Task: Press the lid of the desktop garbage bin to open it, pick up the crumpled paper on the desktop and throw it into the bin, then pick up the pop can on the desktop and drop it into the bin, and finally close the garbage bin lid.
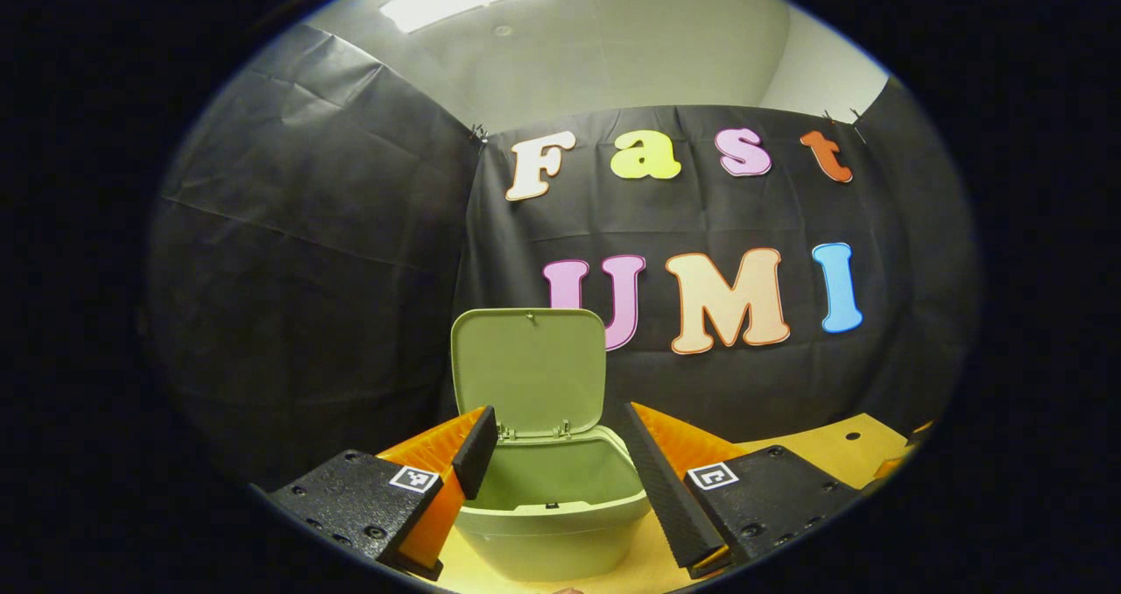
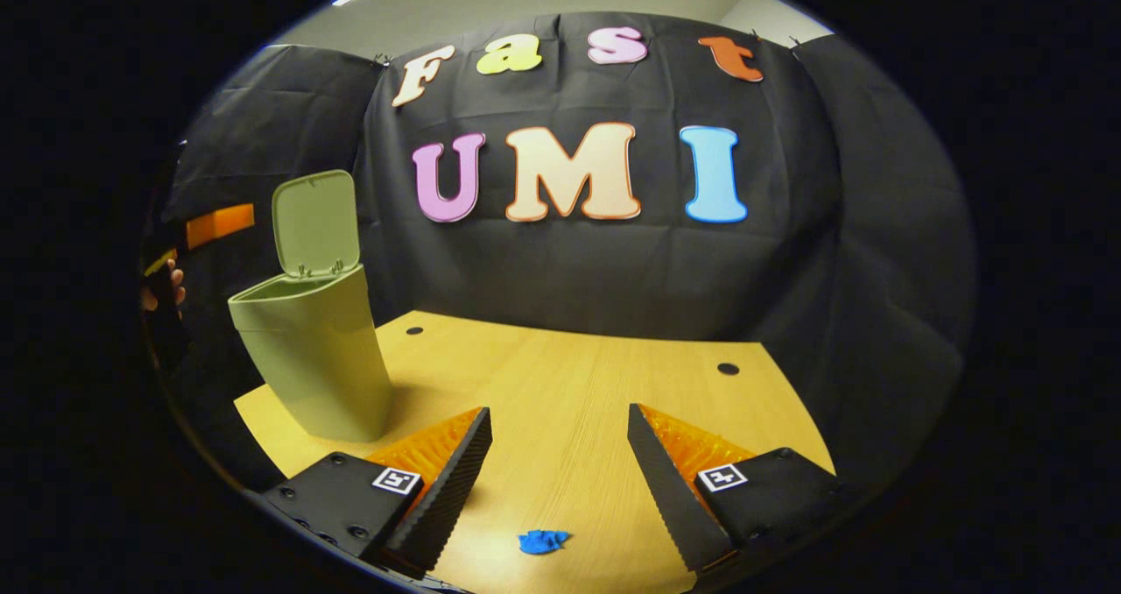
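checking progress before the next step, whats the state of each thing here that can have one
garbage bin: upright on the table
lid: open, standing up on its hinge
crumpled paper: lying on the table, not picked up
left gripper: open, over the bin's front rim
right gripper: open, above the paper, holding nothing

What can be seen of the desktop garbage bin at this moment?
The garbage bin is pale green, plastic-looking, and tapers toward its base. It stands upright near the left corner of the wooden table. Its lid is swung up, hinged at the back rim, nearly vertical. In the left gripper view the mouth lies between the open fingers of the left gripper, which do not touch it; no contents show there.
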A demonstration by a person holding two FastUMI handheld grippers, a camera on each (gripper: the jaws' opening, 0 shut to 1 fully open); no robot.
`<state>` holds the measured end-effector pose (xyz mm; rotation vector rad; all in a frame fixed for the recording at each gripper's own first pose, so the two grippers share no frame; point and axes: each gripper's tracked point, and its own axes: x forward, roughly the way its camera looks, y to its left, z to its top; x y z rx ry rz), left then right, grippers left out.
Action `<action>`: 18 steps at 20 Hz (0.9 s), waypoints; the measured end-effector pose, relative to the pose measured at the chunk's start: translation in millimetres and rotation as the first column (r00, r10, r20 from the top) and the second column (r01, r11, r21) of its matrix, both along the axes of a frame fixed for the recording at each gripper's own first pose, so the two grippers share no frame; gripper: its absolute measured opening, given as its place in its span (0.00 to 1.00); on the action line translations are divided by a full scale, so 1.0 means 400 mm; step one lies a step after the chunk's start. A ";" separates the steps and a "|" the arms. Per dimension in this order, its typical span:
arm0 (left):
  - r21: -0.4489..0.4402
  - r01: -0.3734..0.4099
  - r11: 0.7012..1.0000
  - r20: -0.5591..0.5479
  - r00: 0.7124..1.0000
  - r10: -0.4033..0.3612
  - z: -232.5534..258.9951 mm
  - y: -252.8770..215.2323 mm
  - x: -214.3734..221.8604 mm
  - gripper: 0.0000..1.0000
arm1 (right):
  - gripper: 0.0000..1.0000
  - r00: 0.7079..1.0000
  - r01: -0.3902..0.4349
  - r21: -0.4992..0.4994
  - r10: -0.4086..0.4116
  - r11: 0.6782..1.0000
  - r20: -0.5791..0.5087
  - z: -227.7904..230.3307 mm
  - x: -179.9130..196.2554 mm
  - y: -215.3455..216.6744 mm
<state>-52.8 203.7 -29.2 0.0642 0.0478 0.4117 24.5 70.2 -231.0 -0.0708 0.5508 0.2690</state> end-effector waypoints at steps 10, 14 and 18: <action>0.041 -0.057 0.998 -0.006 0.998 0.058 0.034 0.038 -0.080 0.87 | 0.99 0.963 -0.081 -0.122 0.046 0.989 -0.267 -0.306 -0.078 -0.020; 0.049 -0.082 0.995 -0.035 0.996 0.084 0.023 0.061 -0.110 0.87 | 0.99 0.935 -0.097 -0.124 0.047 0.987 -0.352 -0.379 -0.119 -0.018; 0.060 -0.104 0.993 -0.043 0.993 0.107 0.022 0.077 -0.134 0.88 | 0.98 0.901 -0.099 -0.134 0.032 0.986 -0.433 -0.442 -0.155 -0.026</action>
